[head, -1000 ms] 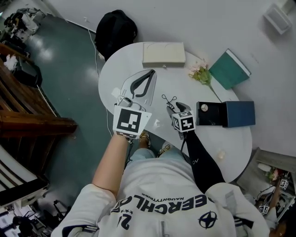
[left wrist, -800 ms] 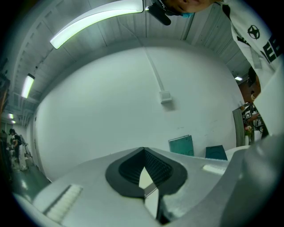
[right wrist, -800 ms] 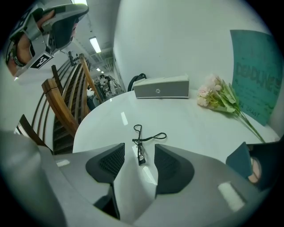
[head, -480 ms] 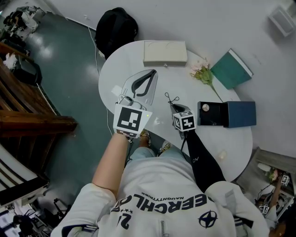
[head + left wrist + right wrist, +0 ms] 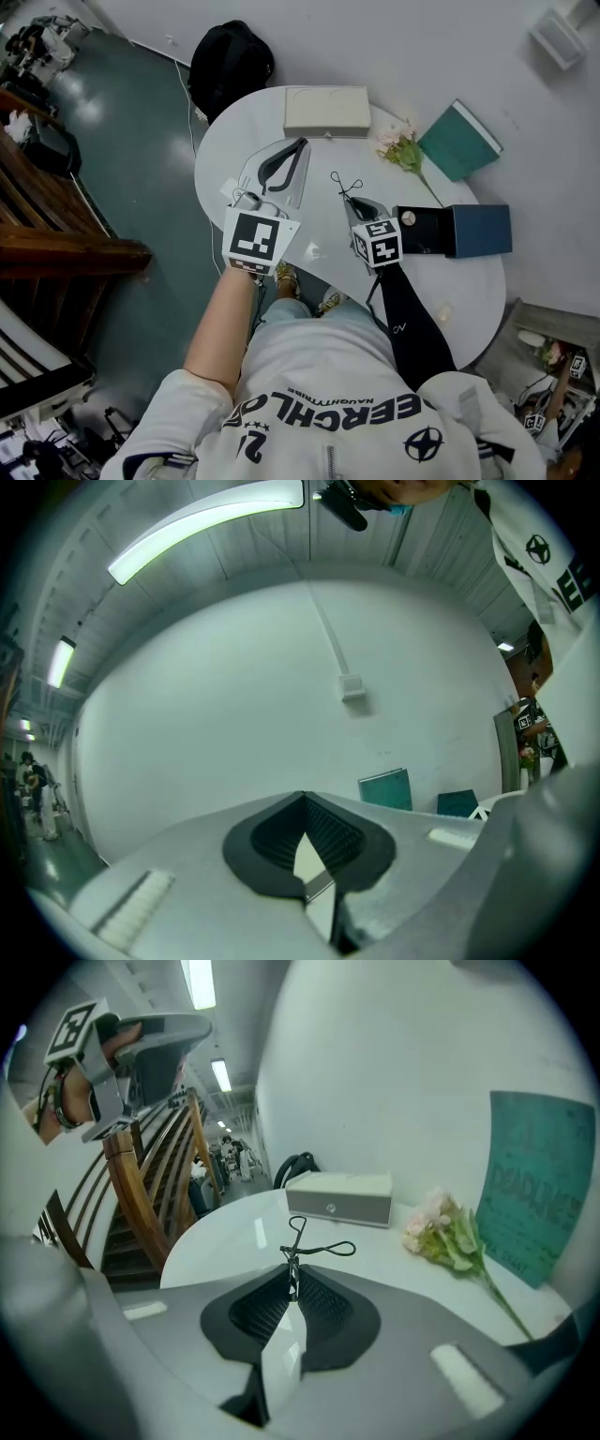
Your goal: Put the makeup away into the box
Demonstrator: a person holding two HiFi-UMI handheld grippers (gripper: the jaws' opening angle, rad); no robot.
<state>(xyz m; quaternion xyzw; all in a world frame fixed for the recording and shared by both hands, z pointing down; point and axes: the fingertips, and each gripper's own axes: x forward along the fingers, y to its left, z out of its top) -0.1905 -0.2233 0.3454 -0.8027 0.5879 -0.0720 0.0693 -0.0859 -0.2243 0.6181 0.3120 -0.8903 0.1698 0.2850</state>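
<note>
Since a second ago, your right gripper [image 5: 355, 204] has closed its jaws and lifted, and it now holds the curler [image 5: 345, 185], which lay on the table [image 5: 234, 141] before. The jaws are clamped on one end of this thin black eyelash curler. Its two finger loops stick out past the jaw tips, toward the far side of the table. The gripper tilts downward, near the front middle of the round white table.

Just to the right of that gripper lies the box [image 5: 433, 239], dark blue and open, with its lid [image 5: 483, 230] folded out flat to the right. A small round item [image 5: 408, 217] sits in the box's near left corner. The curler is close to the box but outside it.

Your left gripper [image 5: 298, 148] is to the left of the curler, well apart from it, and points level over the table. Its jaws are together at the tips with nothing between them.

Farther back, a pink flower sprig [image 5: 398, 148] lies beyond the box. A teal book [image 5: 459, 141] lies to its right, at the table's edge. A cream case [image 5: 326, 111] rests at the far edge of the table. Behind the table, a black bag [image 5: 232, 61] sits on the floor by the wall.
</note>
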